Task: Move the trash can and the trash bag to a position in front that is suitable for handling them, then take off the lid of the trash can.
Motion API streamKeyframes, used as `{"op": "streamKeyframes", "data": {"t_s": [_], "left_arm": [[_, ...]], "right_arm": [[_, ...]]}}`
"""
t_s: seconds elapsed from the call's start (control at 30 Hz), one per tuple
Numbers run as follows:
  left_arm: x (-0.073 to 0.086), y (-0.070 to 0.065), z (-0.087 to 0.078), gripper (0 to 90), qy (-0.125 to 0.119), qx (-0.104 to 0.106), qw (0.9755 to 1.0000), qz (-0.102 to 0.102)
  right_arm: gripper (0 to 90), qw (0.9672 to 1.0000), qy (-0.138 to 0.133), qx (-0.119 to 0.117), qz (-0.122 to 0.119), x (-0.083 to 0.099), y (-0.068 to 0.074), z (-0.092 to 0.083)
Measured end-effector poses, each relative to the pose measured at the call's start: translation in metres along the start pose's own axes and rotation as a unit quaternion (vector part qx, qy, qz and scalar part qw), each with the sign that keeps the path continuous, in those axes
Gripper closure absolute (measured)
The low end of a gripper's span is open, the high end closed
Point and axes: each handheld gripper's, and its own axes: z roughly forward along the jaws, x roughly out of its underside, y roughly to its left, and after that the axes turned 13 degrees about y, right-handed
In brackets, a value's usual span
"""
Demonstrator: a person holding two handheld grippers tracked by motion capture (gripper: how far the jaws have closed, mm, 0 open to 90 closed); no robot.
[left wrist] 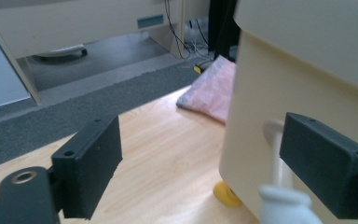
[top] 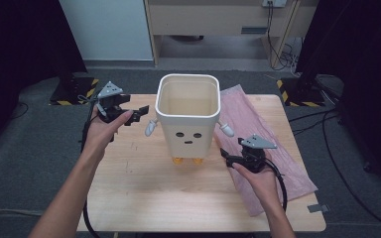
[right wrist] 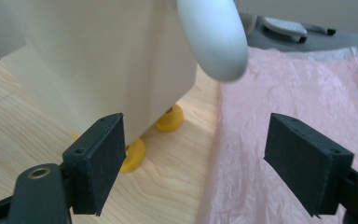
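A cream bin point(top: 187, 116) with a drawn face, two small grey-white arms and yellow feet point(top: 187, 160) stands upright at the middle of the wooden table point(top: 139, 193). My left gripper point(top: 140, 115) hovers at the bin's left side, open, close to its left arm point(top: 151, 128). In the left gripper view that arm point(left wrist: 284, 205) hangs just inside the right jaw, with the bin wall point(left wrist: 279, 88) behind it. My right gripper point(top: 225, 157) is open low at the bin's right, over a pink sheet point(top: 273, 148). The right gripper view shows the bin's other arm point(right wrist: 212, 37) above the open jaws.
The pink sheet point(right wrist: 284, 93) lies flat along the table's right side, reaching behind the bin point(left wrist: 209, 91). Grey carpet, cables and a cabinet base point(top: 218, 20) lie beyond the far edge. Bare wood spreads in front of the bin.
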Motion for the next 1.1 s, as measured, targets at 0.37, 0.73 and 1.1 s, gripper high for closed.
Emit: {"op": "streamKeyframes", "data": {"t_s": [0.37, 0.73, 1.1], "left_arm": [[-0.067, 0.007, -0.013, 17.0, -0.03, 0.012, 0.9994, 0.016], [-0.106, -0.013, -0.005, 24.4, -0.039, 0.06, 0.9965, 0.042], [-0.108, -0.025, 0.024, 46.0, -0.006, 0.048, 0.9957, 0.079]], "right_arm": [[20.8, 0.9997, -0.005, 0.001, 0.022, 0.008, -0.009, -0.008], [21.2, 0.9996, -0.005, -0.001, 0.028, 0.011, -0.008, -0.008], [21.7, 0.9994, -0.01, -0.001, 0.032, 0.013, -0.009, -0.01]]}}
